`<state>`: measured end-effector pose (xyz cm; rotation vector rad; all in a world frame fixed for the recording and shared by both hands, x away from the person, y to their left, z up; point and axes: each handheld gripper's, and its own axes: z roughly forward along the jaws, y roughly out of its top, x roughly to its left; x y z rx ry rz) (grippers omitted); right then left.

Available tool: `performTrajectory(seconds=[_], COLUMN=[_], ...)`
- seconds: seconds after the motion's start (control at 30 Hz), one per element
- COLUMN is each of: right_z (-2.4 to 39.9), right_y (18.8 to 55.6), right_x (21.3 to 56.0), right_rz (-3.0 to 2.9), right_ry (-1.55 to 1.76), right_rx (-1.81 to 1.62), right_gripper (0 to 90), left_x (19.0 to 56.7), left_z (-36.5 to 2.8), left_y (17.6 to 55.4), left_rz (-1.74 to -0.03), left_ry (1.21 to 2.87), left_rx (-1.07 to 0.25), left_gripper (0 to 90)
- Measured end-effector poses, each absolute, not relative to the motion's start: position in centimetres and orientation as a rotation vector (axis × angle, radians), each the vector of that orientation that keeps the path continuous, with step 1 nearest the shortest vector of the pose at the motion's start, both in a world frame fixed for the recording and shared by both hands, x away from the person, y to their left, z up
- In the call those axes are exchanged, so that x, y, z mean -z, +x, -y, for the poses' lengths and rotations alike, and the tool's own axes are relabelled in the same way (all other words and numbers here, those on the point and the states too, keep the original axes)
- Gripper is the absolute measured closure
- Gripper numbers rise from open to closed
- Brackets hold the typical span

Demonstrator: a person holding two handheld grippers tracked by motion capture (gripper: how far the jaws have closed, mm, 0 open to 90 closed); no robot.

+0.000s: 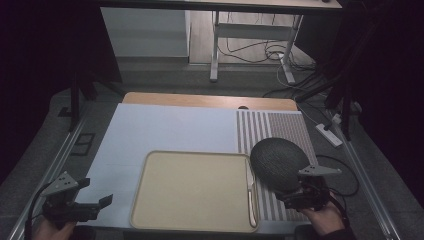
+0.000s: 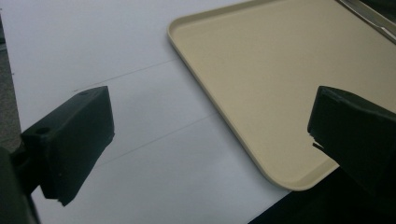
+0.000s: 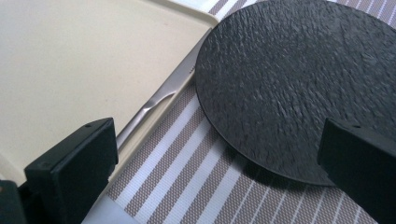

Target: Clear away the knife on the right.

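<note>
With jaws spread, the right gripper (image 1: 295, 196) is positioned at the black plate (image 3: 299, 84); its near rim should be gripped squarely, clear of the knife (image 3: 156, 100). The left gripper (image 1: 95, 206) is likewise released.

1. I read this as a lab or test room set up for recording, dim all round.
2. Bare height-adjustable desk frame (image 1: 250, 37) at the far side, loose cables (image 1: 260, 50) on the grey carpet beneath it.
3. Power strip (image 1: 328, 134) on the floor off the table's right edge.
4. Black stand legs (image 1: 345, 95) and metal rails (image 1: 57, 160) flank the table (image 1: 210, 101).
</note>
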<state>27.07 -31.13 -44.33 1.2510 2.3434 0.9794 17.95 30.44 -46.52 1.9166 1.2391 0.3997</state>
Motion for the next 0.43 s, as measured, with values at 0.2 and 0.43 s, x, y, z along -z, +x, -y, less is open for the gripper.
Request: performTrajectory(seconds=[0.2, 0.43], right_z=[31.63, 32.15], right_y=[26.38, 26.03], right_x=[44.09, 44.05], right_rz=[-2.321, -2.308], right_ry=[1.26, 1.276], right_rx=[-0.958, -0.943], right_gripper=[0.0, 0.0], left_x=[46.55, 46.51], left_z=[-30.49, -30.42], left_y=[17.9, 17.99], left_rz=[-1.242, -1.24], left_ry=[1.912, 1.915], left_rx=[-0.4, -0.399], left_gripper=[1.4, 1.5])
